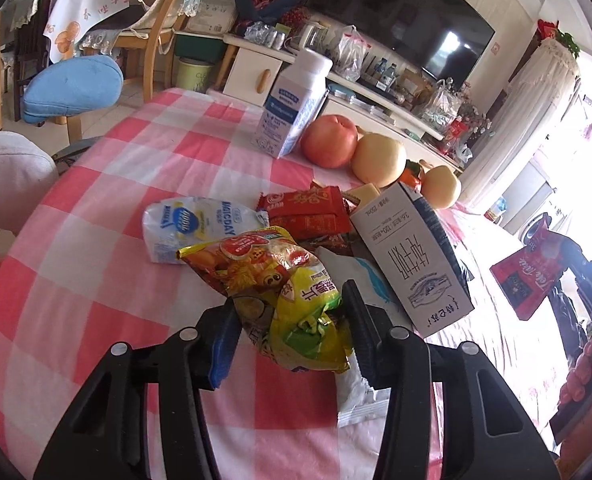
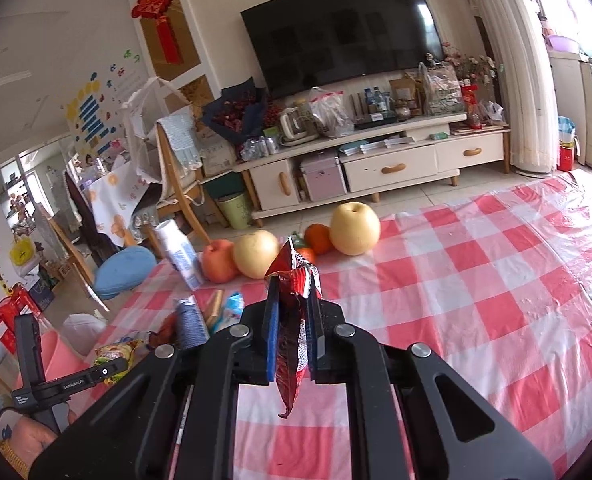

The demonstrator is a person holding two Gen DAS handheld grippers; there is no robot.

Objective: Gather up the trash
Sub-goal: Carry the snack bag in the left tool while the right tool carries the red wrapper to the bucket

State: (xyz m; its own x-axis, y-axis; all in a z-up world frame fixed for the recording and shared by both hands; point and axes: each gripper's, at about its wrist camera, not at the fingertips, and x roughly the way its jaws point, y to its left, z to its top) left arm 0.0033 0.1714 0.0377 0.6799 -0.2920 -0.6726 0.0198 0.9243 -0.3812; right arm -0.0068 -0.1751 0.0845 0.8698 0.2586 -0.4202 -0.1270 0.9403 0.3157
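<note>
My left gripper (image 1: 292, 312) is shut on a yellow and orange snack bag (image 1: 284, 292), holding it just above the checked table (image 1: 96, 240). Behind it lie a white and blue wrapper (image 1: 200, 224), red wrappers (image 1: 307, 212), a white wrapper (image 1: 359, 280) and a tipped white milk carton (image 1: 411, 256). My right gripper (image 2: 294, 304) is shut on a red snack wrapper (image 2: 292, 320), held above the table (image 2: 475, 300); this wrapper also shows at the right of the left wrist view (image 1: 531, 276). The trash pile shows at lower left in the right wrist view (image 2: 192, 320).
A white bottle (image 1: 292, 104) stands at the table's far edge, beside an apple (image 1: 327, 140), two pears (image 1: 379, 158) and oranges (image 2: 317, 238). A blue-cushioned chair (image 1: 72, 88) stands left of the table. A TV cabinet (image 2: 375, 160) and green bin (image 2: 236, 210) lie beyond.
</note>
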